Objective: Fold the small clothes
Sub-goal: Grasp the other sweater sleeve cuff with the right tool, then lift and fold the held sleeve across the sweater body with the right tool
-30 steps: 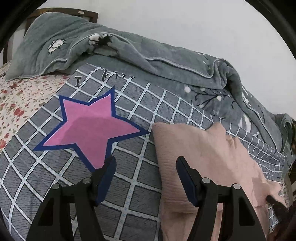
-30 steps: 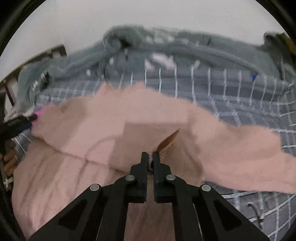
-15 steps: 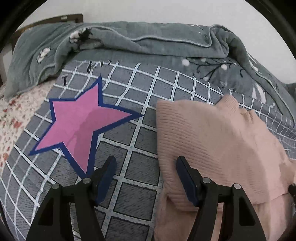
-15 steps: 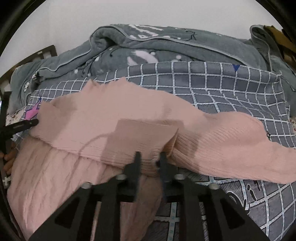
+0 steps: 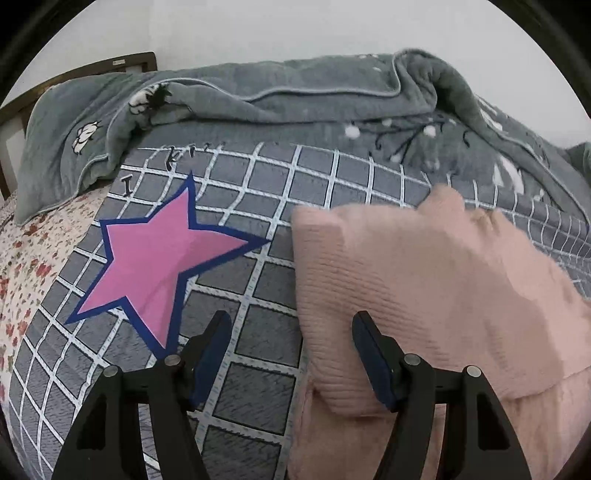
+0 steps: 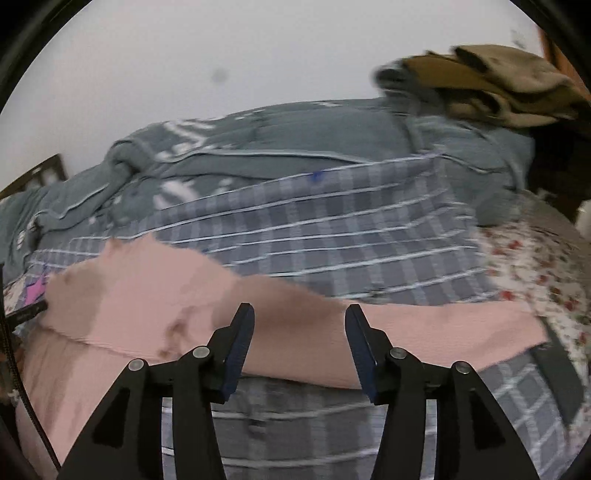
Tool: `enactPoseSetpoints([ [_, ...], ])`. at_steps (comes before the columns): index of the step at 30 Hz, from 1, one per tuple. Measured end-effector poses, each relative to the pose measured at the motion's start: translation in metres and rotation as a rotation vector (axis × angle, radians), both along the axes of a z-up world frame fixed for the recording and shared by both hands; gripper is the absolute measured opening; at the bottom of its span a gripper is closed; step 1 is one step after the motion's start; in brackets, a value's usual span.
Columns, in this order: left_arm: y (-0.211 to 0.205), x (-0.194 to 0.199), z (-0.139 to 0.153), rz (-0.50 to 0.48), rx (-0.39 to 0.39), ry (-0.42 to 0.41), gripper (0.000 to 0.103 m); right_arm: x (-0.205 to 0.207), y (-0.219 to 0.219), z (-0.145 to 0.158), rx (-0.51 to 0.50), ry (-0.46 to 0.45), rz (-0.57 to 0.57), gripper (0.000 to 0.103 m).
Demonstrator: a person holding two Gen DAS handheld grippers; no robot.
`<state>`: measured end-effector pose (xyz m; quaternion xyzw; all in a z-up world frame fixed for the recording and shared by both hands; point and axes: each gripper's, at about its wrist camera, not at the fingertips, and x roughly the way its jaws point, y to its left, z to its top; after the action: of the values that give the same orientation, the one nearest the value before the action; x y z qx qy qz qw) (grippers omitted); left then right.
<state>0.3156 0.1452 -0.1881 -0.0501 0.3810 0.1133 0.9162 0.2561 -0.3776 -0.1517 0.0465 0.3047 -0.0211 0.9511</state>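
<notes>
Folding stands partway: pink knit sweater has one sleeve laid across, right sleeve still outstretched; left gripper apart and empty, right gripper opening, nothing between

Plain pale wall behind bed; dark wooden headboard at its left end. Rumpled grey-green fleece blanket heaped along wall, grey white-gridded bedspread before it. Floral sheet left of bedspread.

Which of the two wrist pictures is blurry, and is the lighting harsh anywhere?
Right wrist view: motion-smeared, the checked quilt's lines streak sideways, while the right gripper stays sharp. Left wrist view: crisp, with the sweater under soft, even light, faint shadows, no glare.
</notes>
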Motion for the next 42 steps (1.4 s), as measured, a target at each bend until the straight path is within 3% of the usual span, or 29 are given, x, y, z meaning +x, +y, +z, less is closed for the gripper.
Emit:
enactPoseSetpoints([
  [8, 0.002, 0.001, -0.005, -0.006, -0.029, 0.005, 0.074, -0.018, -0.080, -0.016, 0.033, 0.041, -0.140, 0.051],
  [17, 0.001, -0.003, -0.005, 0.012, -0.020, 0.004, 0.078, -0.018, -0.134, -0.059, 0.117, 0.168, -0.240, 0.051],
  [25, 0.003, -0.003, -0.006, 0.012, -0.033, 0.003, 0.078, -0.019, -0.151, -0.062, 0.210, 0.152, -0.241, 0.051],
  [34, 0.004, -0.002, -0.007, 0.011, -0.047, 0.006, 0.079, -0.011, -0.158, -0.064, 0.237, 0.134, -0.257, 0.051],
  [36, 0.003, -0.001, -0.007, 0.009, -0.047, 0.006, 0.079, -0.008, -0.157, -0.063, 0.218, 0.134, -0.267, 0.045],
  [38, 0.003, -0.001, -0.007, 0.006, -0.049, 0.007, 0.079, -0.004, -0.155, -0.062, 0.188, 0.135, -0.284, 0.023],
  [41, 0.004, -0.001, -0.007, 0.001, -0.057, 0.006, 0.079, -0.002, -0.150, -0.058, 0.145, 0.121, -0.292, 0.008],
  [42, 0.005, -0.001, -0.007, -0.001, -0.061, 0.005, 0.079, -0.003, -0.145, -0.054, 0.113, 0.103, -0.297, 0.007],
])
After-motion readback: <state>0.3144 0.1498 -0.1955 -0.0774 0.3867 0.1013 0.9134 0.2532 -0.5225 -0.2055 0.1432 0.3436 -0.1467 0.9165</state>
